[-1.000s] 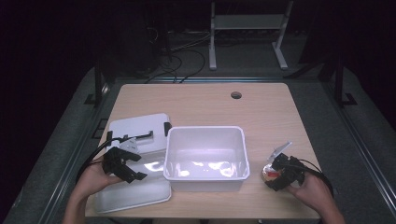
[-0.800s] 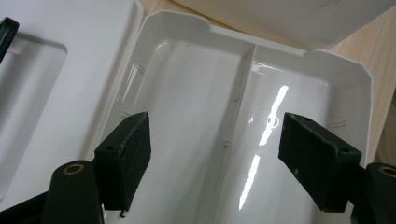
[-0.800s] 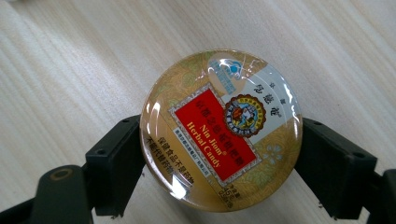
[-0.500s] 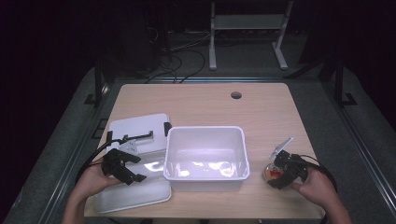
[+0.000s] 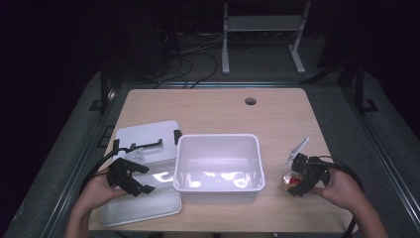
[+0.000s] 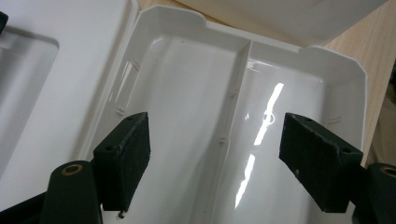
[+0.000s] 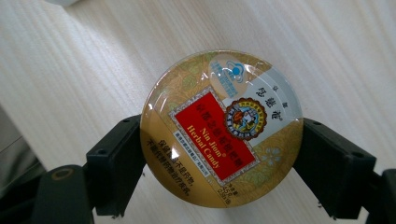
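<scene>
Wooden tabletop [image 5: 218, 111] in a dark room: candy tin gripped at the near right, white boxes at left and centre.

Nearest, the right hand-held gripper [image 7: 219, 158] clamps a round Nin Jiom herbal candy tin [image 7: 222, 128] across its rim, just above the wood; rigid, probably light, its glossy lid looks slippery, so the rim is the right hold. The left hand-held gripper [image 6: 224, 163] hangs unclenched over a divided white tray [image 6: 196, 93]. Beyond, an empty white bin [image 5: 218, 163].

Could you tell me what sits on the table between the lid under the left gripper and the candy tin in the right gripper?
The open white bin sits between the lid and the candy tin, in the high view.
</scene>
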A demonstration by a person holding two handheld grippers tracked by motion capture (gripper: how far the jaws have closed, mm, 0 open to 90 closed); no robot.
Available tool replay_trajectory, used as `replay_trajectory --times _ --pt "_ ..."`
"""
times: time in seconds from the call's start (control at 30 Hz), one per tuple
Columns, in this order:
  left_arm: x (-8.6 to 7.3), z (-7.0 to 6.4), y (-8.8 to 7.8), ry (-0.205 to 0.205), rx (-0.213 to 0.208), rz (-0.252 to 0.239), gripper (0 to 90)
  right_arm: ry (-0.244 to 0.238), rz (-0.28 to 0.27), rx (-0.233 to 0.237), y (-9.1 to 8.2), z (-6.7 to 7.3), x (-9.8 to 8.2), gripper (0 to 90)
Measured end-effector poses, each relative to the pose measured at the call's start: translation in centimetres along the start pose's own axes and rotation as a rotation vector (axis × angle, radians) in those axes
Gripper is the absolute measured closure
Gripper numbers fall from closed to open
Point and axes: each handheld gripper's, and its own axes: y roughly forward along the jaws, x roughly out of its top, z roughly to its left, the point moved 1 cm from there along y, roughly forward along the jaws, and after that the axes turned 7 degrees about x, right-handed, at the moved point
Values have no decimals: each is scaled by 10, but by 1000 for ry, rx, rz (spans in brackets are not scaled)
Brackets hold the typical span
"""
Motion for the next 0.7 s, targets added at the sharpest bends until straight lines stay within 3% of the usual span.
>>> replay_trajectory --times 0.1,0.33,0.7 --pt "0 0 0 -1 -1 -2 240 -24 18 2 -7 1 6 200" --pt "0 -1 1 -6 -11 5 225 -99 120 -28 -35 6 31 200" --pt "-2 1 -1 -4 -5 -4 211 -155 151 -71 -72 16 53 200"
